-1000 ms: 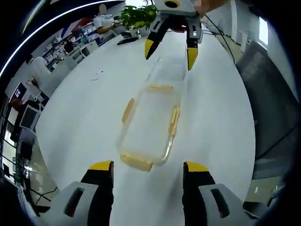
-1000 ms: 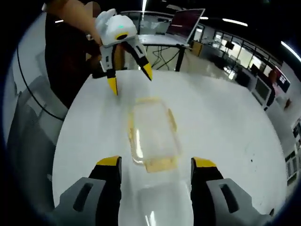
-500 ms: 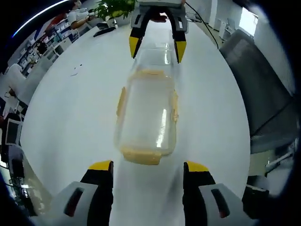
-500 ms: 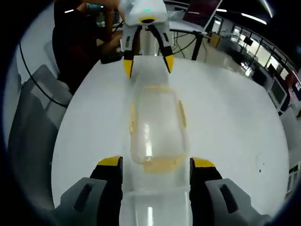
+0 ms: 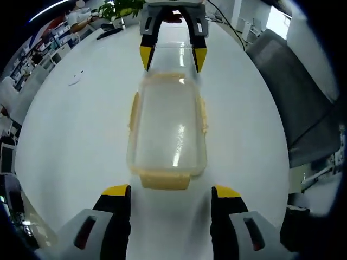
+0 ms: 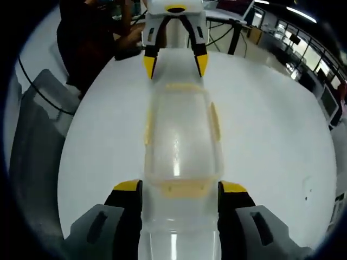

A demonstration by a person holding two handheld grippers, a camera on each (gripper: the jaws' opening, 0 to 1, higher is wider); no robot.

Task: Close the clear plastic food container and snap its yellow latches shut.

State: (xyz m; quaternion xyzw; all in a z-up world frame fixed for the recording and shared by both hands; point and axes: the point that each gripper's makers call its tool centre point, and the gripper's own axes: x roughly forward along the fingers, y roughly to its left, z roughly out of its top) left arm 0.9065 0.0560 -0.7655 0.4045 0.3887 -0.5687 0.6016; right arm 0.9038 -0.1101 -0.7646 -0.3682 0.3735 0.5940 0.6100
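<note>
A clear plastic container (image 5: 167, 130) with yellow latches (image 5: 165, 179) at its ends and sides lies on the white table. My left gripper (image 5: 171, 194) stands open just short of its near end latch. My right gripper (image 5: 170, 57) faces me at the far end, open, its yellow tips beside the far latch. In the right gripper view the container (image 6: 180, 135) runs lengthwise ahead of my right gripper (image 6: 180, 188), and the left gripper (image 6: 174, 62) is beyond it. A second clear plastic piece (image 6: 179, 230) lies between the right jaws; whether they touch it I cannot tell.
The round white table (image 5: 65, 135) has bare room on both sides of the container. A grey chair (image 5: 301, 103) stands at its edge. A person's dark sleeve (image 6: 92, 38) is behind the left gripper. Desks and a plant (image 5: 122, 6) lie beyond the table.
Both grippers have closed in on the container from opposite ends and lined up with its long axis. The container looks larger and centred in both views. Jaw spacing is unchanged.
</note>
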